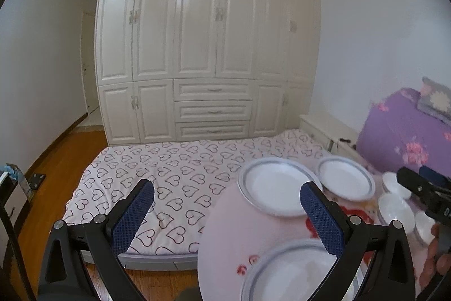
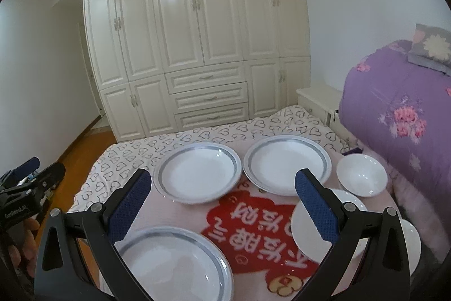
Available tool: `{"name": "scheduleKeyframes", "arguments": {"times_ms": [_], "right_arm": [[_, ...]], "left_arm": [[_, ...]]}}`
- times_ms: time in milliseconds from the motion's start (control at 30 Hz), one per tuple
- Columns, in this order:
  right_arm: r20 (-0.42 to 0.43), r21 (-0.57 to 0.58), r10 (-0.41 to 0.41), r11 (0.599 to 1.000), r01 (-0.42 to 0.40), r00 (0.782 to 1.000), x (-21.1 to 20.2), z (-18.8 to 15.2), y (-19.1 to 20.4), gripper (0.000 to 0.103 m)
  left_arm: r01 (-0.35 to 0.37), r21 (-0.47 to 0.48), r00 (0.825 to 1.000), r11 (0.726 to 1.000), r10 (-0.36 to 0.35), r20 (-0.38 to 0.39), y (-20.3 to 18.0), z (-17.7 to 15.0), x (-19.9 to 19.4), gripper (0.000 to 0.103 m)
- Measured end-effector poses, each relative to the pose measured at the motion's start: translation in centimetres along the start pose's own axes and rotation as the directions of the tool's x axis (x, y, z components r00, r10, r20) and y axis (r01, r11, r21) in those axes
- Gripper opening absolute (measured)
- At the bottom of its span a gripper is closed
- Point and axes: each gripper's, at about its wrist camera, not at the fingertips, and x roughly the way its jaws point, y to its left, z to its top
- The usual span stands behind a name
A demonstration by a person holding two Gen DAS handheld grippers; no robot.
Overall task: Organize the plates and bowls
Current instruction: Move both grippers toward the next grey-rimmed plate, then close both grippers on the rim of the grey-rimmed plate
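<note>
Both my claws, left [image 1: 225,212] and right [image 2: 222,200], are spread wide, holding nothing. Three grey-rimmed plates [image 2: 198,177] and white bowls [image 2: 362,174] sit on a round pink table [image 2: 253,216] w/ red print, next to heart-print bed [image 1: 169,171], white wardrobe [image 2: 194,33] behind, wood floor [image 1: 56,160].

Soft, even daylight; fisheye-bowed edges, slight blur at right.

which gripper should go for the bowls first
Right, probably. The right gripper hangs open near the bowls on the table's right side; the left gripper, also open, faces mostly the bed.
</note>
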Motion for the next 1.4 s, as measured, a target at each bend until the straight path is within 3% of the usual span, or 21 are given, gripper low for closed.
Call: {"name": "scheduleKeyframes", "arguments": {"times_ms": [233,667,1167,1400], "right_arm": [[-0.020,-0.027,-0.039,0.999,0.038,0.999,0.6,2.6,0.9,0.103],[-0.075,0.046,-0.083,0.995,0.087,0.994,3.7,6.7,0.0,0.103],[-0.264,0.142,-0.029,0.987,0.068,0.964,11.9,3.4,-1.2,0.103],[-0.344,0.192,0.017,0.980,0.053,0.939,14.5,1.7,-2.0,0.103]], "left_arm": [[-0.010,-0.057,1.000,0.998,0.010,-0.004,1.7,2.5,2.6,0.102],[-0.003,-0.077,0.992,0.997,-0.007,-0.126,2.6,8.3,12.8,0.102],[0.017,0.018,0.958,1.000,-0.012,-0.288,-0.6,12.8,28.7,0.102],[0.038,0.036,0.940,0.999,-0.024,-0.341,-1.8,12.8,33.2,0.102]]}}
